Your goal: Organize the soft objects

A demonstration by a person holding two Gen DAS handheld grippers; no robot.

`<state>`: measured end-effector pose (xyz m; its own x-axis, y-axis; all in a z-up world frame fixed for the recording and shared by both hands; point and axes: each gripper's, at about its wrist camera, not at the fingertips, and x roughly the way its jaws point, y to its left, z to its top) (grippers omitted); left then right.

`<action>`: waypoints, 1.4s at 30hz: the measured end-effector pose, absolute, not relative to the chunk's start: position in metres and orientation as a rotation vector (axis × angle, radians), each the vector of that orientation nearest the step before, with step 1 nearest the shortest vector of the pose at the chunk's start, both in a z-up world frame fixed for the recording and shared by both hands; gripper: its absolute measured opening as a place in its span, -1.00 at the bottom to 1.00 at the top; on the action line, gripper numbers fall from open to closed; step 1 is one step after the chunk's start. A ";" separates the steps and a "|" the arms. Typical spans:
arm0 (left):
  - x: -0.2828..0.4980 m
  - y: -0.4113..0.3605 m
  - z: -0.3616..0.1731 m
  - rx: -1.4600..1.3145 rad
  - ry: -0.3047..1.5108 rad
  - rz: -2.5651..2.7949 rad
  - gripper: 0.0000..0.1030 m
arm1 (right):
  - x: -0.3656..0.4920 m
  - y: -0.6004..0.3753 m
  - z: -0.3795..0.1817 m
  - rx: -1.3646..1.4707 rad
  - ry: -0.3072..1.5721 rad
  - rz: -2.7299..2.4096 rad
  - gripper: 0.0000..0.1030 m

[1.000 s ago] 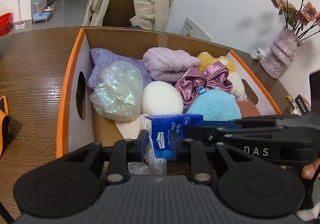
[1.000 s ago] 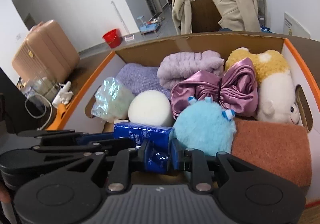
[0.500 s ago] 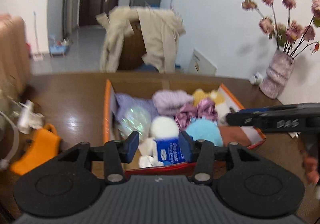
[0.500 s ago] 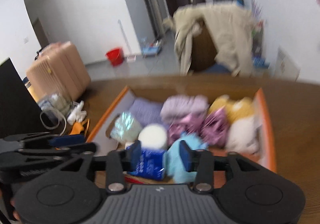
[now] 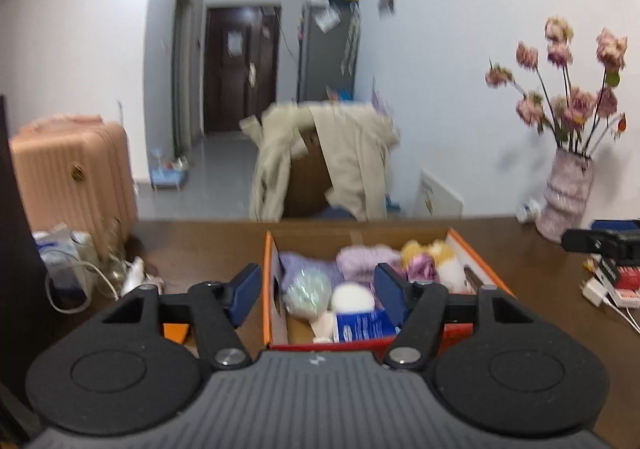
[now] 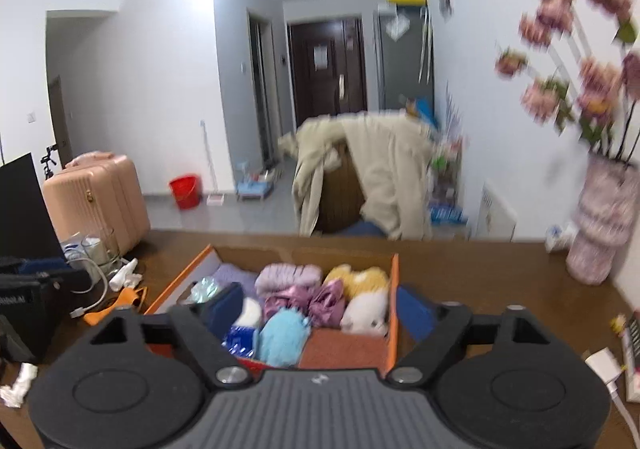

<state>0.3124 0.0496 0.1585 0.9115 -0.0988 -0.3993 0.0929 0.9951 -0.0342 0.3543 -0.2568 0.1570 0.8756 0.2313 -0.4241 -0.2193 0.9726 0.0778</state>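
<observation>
The orange-edged cardboard box stands on the brown wooden worktop and is already full of soft things. Inside the box, at its near wall, stands the blue tissue pack; behind it lie a white ball and an iridescent pouch, and toward the far wall of the box a lilac towel, a purple satin scrunchie, a yellow and white plush toy, a fluffy blue ball and a rust-coloured cloth.

The left hand-held gripper and the right hand-held gripper both hover in front of the box, above it. Their jaws have just been opening and now stand apart, with nothing between them. I judge that the tissue pack is placed and the packing step is finished. I think the next move calls only for a check whether any soft thing remains outside the box.

Left of the box, on the worktop, lie cables and an orange object. Right of the box stands a vase of dried flowers. Beyond the box a chair carries a beige coat, and a pink suitcase stands far to the left of the box.
</observation>
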 end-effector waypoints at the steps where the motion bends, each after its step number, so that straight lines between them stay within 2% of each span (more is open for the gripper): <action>1: 0.305 0.049 0.158 -0.016 0.387 -0.096 0.29 | 0.346 -0.255 0.156 0.012 0.412 0.228 0.72; 2: 0.298 0.050 0.157 -0.022 0.357 -0.095 0.33 | 0.338 -0.254 0.154 -0.003 0.381 0.224 0.73; 4: 0.282 0.050 0.152 -0.031 0.292 -0.077 0.54 | 0.323 -0.252 0.150 -0.023 0.338 0.218 0.78; 12: 0.213 0.054 0.116 -0.068 0.192 -0.024 0.65 | 0.257 -0.241 0.122 -0.047 0.194 0.213 0.85; 15: 0.173 0.057 0.097 -0.047 0.228 -0.023 0.80 | 0.220 -0.241 0.107 -0.024 0.207 0.225 0.86; 18: 0.133 0.056 0.086 0.013 0.241 -0.059 0.84 | 0.187 -0.237 0.091 -0.008 0.217 0.256 0.88; 20: 0.106 0.052 0.080 0.037 0.206 -0.039 0.99 | 0.165 -0.231 0.082 -0.010 0.243 0.257 0.88; 24: 0.061 0.045 0.069 0.027 0.216 -0.071 1.00 | 0.120 -0.222 0.069 -0.002 0.245 0.222 0.89; 26: 0.038 0.044 0.061 0.002 0.204 -0.049 1.00 | 0.095 -0.221 0.061 0.017 0.264 0.225 0.99; 29: 0.015 0.038 0.047 0.041 0.189 -0.030 1.00 | 0.057 -0.218 0.042 0.082 0.275 0.165 1.00; 34: 0.014 0.043 0.041 0.028 0.223 -0.015 1.00 | 0.044 -0.203 0.024 0.075 0.321 0.237 1.00; 42: 0.014 0.041 0.047 0.017 0.193 -0.021 1.00 | 0.036 -0.212 0.028 0.108 0.277 0.222 1.00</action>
